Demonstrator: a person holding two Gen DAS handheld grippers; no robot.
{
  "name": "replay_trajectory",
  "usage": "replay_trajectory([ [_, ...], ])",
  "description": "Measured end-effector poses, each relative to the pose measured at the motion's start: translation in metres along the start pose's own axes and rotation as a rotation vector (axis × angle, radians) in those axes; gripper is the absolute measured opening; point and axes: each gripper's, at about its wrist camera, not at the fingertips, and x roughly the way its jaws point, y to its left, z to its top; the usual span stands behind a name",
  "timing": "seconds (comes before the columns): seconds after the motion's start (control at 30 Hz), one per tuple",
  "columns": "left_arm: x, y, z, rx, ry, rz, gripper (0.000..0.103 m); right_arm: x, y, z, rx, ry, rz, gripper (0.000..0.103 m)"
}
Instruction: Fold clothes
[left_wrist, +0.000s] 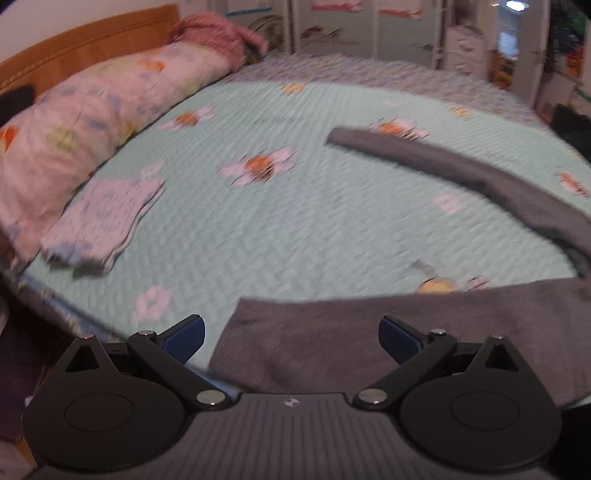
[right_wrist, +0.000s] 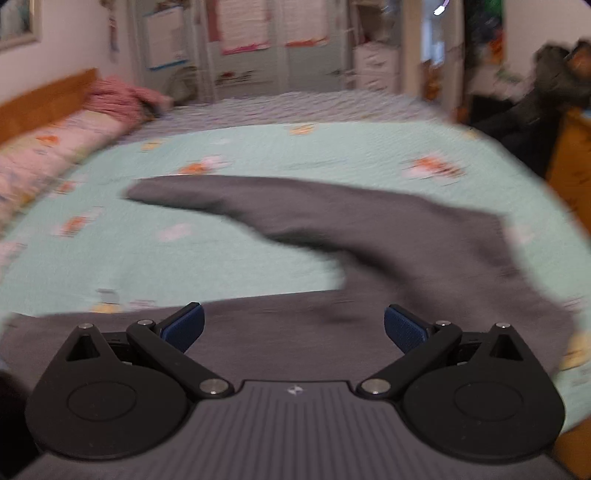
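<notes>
A dark grey garment (left_wrist: 314, 343) lies on the pale green flowered bedspread (left_wrist: 295, 229), one long leg or sleeve (left_wrist: 461, 166) stretching away toward the far side. My left gripper (left_wrist: 291, 338) stands open just above the garment's near left corner, nothing between its blue pads (left_wrist: 184, 338). In the right wrist view the same grey garment (right_wrist: 369, 229) spreads across the bedspread (right_wrist: 221, 155), its long part reaching left. My right gripper (right_wrist: 293, 328) is open over the garment's near edge, holding nothing. Both views are blurred by motion.
A folded light blue patterned cloth (left_wrist: 99, 218) sits at the bed's left, beside a long pink flowered pillow roll (left_wrist: 92, 110). A wooden headboard (left_wrist: 81, 44) runs behind it. A seated person (right_wrist: 546, 85) is at the far right, beyond the bed edge.
</notes>
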Motion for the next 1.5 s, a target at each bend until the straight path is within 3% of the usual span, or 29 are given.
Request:
replay_trajectory([
  [0.17,-0.011,-0.046,0.031,0.065,-0.046,-0.099,0.103,-0.013,-0.077,-0.01,0.184,0.02,0.003,0.103],
  [0.27,0.0,-0.09,0.033,0.149,-0.019,-0.127,0.103,-0.018,-0.065,-0.012,0.105,0.056,-0.056,0.103],
  [0.37,0.014,-0.131,0.022,0.201,0.065,-0.184,0.103,-0.019,-0.034,-0.025,-0.034,0.122,-0.101,0.103],
  [0.5,0.027,-0.158,-0.006,0.236,0.193,-0.251,0.103,-0.022,0.01,-0.047,-0.108,0.245,0.047,0.103],
  [0.6,0.026,-0.163,-0.018,0.267,0.205,-0.202,0.102,-0.022,0.038,-0.057,-0.089,0.348,0.177,0.103],
  [0.67,0.024,-0.16,-0.021,0.264,0.208,-0.18,0.102,-0.023,0.052,-0.06,-0.086,0.378,0.206,0.103],
  [0.77,0.02,-0.146,-0.016,0.219,0.196,-0.142,0.103,-0.033,0.064,-0.059,-0.137,0.341,0.167,0.103],
  [0.87,0.022,-0.131,-0.017,0.189,0.131,-0.055,0.102,-0.038,0.077,-0.065,-0.294,0.239,0.024,0.103],
  [0.93,0.019,-0.115,-0.016,0.126,0.091,-0.083,0.102,-0.034,0.086,-0.066,-0.382,0.192,-0.047,0.103],
  [1.07,0.013,-0.081,-0.015,-0.046,0.013,-0.164,0.102,-0.022,0.111,-0.041,-0.344,0.151,0.03,0.103],
  [1.13,0.019,-0.068,-0.005,-0.083,0.009,-0.085,0.102,0.003,0.137,-0.019,-0.267,0.186,0.127,0.103],
  [1.27,0.02,-0.025,0.013,-0.172,-0.082,0.06,0.103,0.051,0.194,0.022,-0.136,0.243,0.303,0.103],
  [1.37,0.041,0.015,0.034,-0.233,-0.052,0.138,0.103,0.083,0.268,0.043,-0.197,0.203,0.318,0.103],
  [1.5,0.073,0.076,0.069,-0.278,-0.1,0.211,0.103,0.13,0.352,0.071,-0.208,0.223,0.327,0.103],
])
